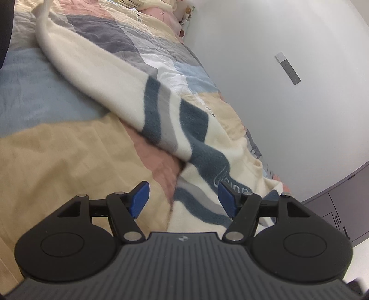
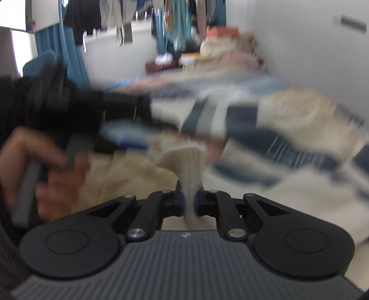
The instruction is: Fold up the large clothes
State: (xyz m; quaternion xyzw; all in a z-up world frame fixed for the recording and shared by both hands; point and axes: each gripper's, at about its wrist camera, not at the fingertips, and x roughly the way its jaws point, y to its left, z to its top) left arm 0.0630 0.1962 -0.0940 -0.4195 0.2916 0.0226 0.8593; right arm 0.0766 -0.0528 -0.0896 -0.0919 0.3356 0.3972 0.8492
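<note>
Two blue-padded fingers of the left gripper (image 1: pixel 183 199) stood wide apart at the near edge of the left wrist view, gripping nothing, with the cream sweater (image 1: pixel 110 76) lying between and beyond them. That sweater, banded in dark teal and grey, stretched from 6 o'clock up toward 11 o'clock across a patchwork quilt (image 1: pixel 46 147) of tan, pink, blue and grey panels. Farther off, at 12 o'clock, pillows and soft bundles (image 1: pixel 159 9) sat at the head of the bed, and a white wall (image 1: pixel 276 34) with a switch strip (image 1: pixel 288 68) filled the 2 o'clock side. In the blurred right wrist view, the right gripper (image 2: pixel 189 203) was clamped on a ribbed cream cuff (image 2: pixel 190 161) of the sweater. Toward 9 o'clock the person's left hand (image 2: pixel 41 170) held the other tool. Hanging clothes (image 2: pixel 120 18) showed far back at 12 o'clock.
</note>
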